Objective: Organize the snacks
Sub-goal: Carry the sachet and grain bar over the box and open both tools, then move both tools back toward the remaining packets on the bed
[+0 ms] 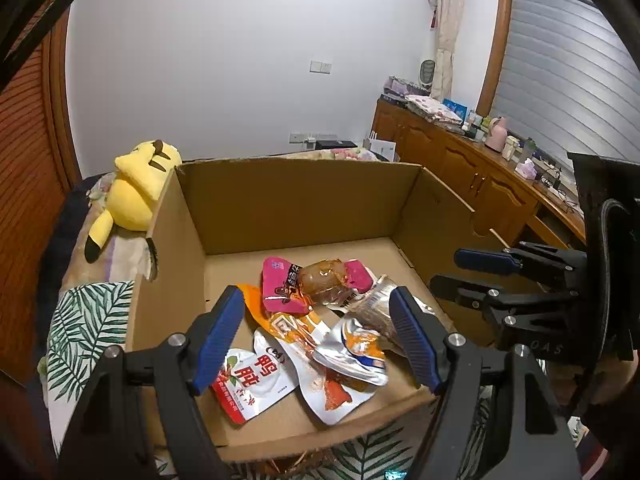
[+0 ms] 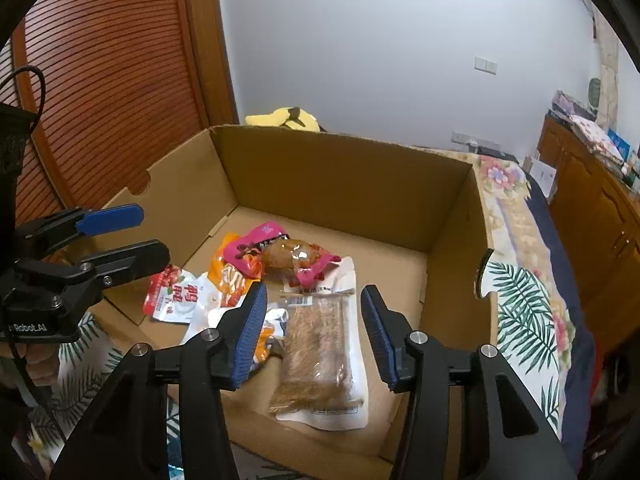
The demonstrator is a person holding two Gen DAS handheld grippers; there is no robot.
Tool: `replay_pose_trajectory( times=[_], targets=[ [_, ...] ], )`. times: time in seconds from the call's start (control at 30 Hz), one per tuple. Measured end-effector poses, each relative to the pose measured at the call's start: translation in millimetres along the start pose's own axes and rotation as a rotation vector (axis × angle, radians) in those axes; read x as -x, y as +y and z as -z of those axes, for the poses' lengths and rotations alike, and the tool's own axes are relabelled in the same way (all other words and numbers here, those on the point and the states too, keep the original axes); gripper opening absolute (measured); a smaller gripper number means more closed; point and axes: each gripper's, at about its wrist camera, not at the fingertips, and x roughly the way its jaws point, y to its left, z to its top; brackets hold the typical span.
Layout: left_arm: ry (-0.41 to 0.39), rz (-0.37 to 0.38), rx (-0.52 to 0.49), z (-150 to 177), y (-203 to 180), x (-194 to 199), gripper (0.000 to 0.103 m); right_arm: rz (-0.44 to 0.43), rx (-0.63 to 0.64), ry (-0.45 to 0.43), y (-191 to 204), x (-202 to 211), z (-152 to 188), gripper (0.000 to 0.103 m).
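the clear snack pack (image 2: 320, 356) looks light, limp and probably slippery; grip across its middle. right gripper (image 2: 314, 336) gapes empty above it; left gripper (image 1: 320, 340) wide, empty.

Light was soft, even and fairly dim, with no hard shadows; only faint shade lay under the snack packets (image 1: 304, 336) between the tongs. Foil wrappers caught small white glints ahead of the left gripper (image 1: 316, 340). Both views bent strongly toward the rim, curving the walls and the cardboard box (image 2: 344, 184) beyond the right gripper (image 2: 314, 336). Black vignette filled the corners. Far objects looked soft and grainy.
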Motion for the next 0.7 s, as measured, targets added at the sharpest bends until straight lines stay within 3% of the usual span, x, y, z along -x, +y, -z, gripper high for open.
replay_pose_trajectory(
  times=[0.43, 0.7],
  targets=[
    [-0.052, -0.009, -0.04, 21, -15, 63, 0.078, -0.03, -0.024, -0.07, 18, 68, 23, 0.05],
    [-0.049, -0.014, -0.052, 59, -21, 94, 0.081, -0.012, -0.03, -0.089, 27, 107, 61, 0.05]
  ],
)
